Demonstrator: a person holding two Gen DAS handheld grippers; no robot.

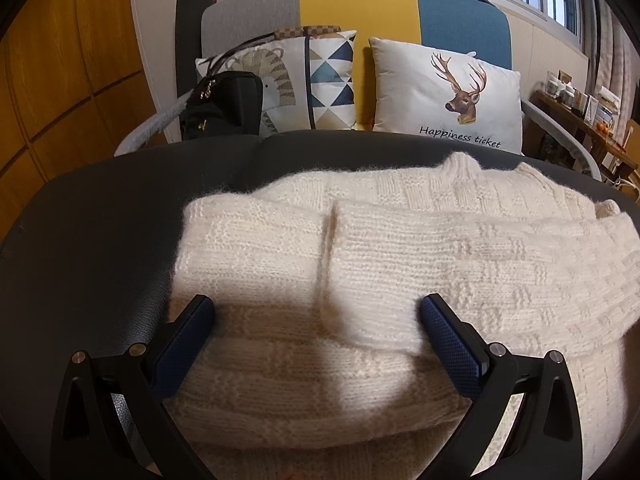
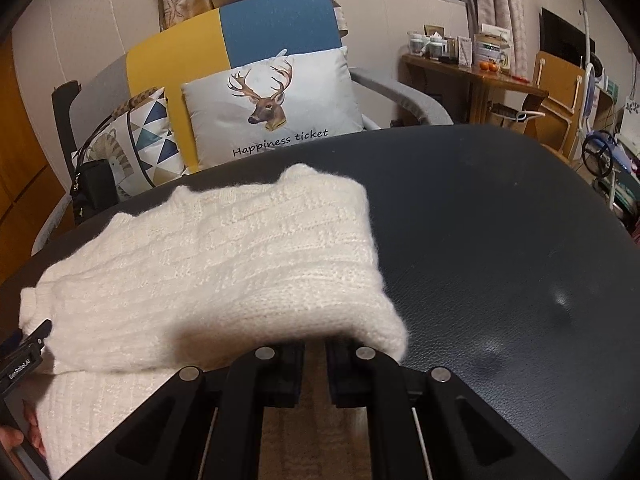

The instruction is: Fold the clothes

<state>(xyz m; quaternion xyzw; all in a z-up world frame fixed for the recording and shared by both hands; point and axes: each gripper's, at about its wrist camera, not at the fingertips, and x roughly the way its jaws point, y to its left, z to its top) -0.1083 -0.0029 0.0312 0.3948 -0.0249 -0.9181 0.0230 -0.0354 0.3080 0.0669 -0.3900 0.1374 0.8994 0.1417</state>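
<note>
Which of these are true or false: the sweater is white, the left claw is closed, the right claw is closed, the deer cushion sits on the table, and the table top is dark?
1. The sweater is white knit. True.
2. The left claw is closed. False: its jaws stand wide open over the sweater.
3. The right claw is closed. True: its jaws are nearly together, with the sweater's folded edge lying over their tips.
4. The deer cushion sits on the table. False: it rests on the sofa behind the table.
5. The table top is dark. True.
</note>
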